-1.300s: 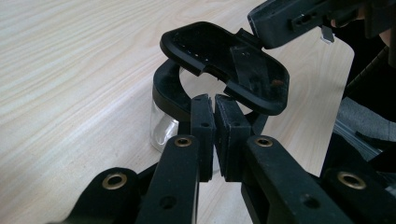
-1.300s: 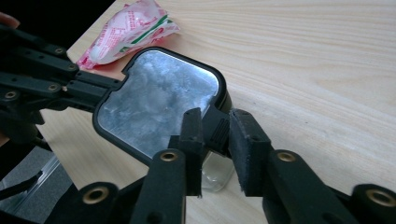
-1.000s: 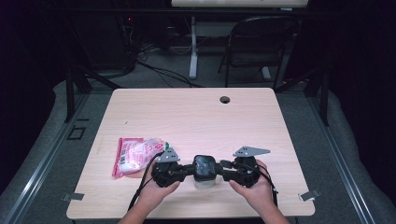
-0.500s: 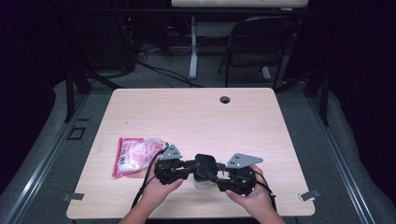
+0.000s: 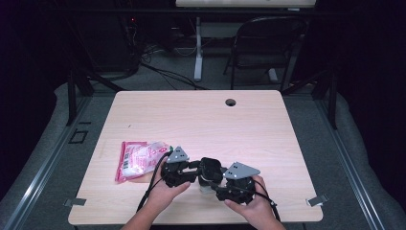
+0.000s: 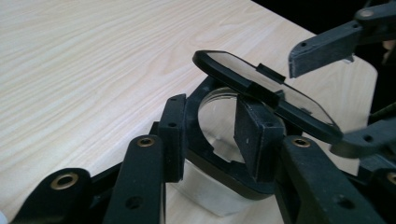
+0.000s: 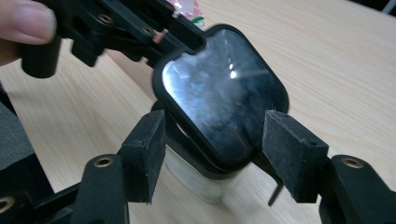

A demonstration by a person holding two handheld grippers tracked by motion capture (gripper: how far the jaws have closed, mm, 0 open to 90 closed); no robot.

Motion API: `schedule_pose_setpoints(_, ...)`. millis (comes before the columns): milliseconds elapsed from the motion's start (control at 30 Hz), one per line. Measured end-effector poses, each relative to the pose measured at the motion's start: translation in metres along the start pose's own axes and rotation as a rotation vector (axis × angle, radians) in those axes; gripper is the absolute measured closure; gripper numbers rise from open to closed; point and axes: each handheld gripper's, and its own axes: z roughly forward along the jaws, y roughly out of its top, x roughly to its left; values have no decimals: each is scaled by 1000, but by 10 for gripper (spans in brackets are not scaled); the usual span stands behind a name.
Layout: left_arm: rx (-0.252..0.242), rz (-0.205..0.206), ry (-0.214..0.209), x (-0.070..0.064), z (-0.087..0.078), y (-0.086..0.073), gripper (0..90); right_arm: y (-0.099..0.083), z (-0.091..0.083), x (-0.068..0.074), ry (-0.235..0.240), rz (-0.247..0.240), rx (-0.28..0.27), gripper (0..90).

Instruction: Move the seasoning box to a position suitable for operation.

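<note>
Up close, left claw [image 6: 212, 135] clamped on jar [image 6: 219, 116] rim, right claw [image 7: 224, 154] spread around lid [image 7: 222, 98].

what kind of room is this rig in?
Probably a lab or recording workspace: a bare wooden table on grey carpet, a folding chair behind it, and loose cables beneath desks at the back.

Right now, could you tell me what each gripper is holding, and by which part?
The left gripper grips the clear container by its black collar. The right gripper is open, its jaws either side of the raised flip lid, holding nothing.
</note>
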Motion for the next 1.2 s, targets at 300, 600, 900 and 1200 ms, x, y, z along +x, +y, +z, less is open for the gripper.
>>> schedule_pose_setpoints(300,13,28,48,1,5,-1,564,-1,8,12,-54,-45,-24,419)
schedule_pose_setpoints(600,22,39,34,4,8,-2,515,-1,7,14,-60,-64,-42,469)
schedule_pose_setpoints(900,40,60,50,3,10,-2,534,-2,6,14,-61,-52,-50,476)
schedule_pose_setpoints(1200,41,53,75,3,12,-4,494,-5,11,19,-102,-91,-46,432)
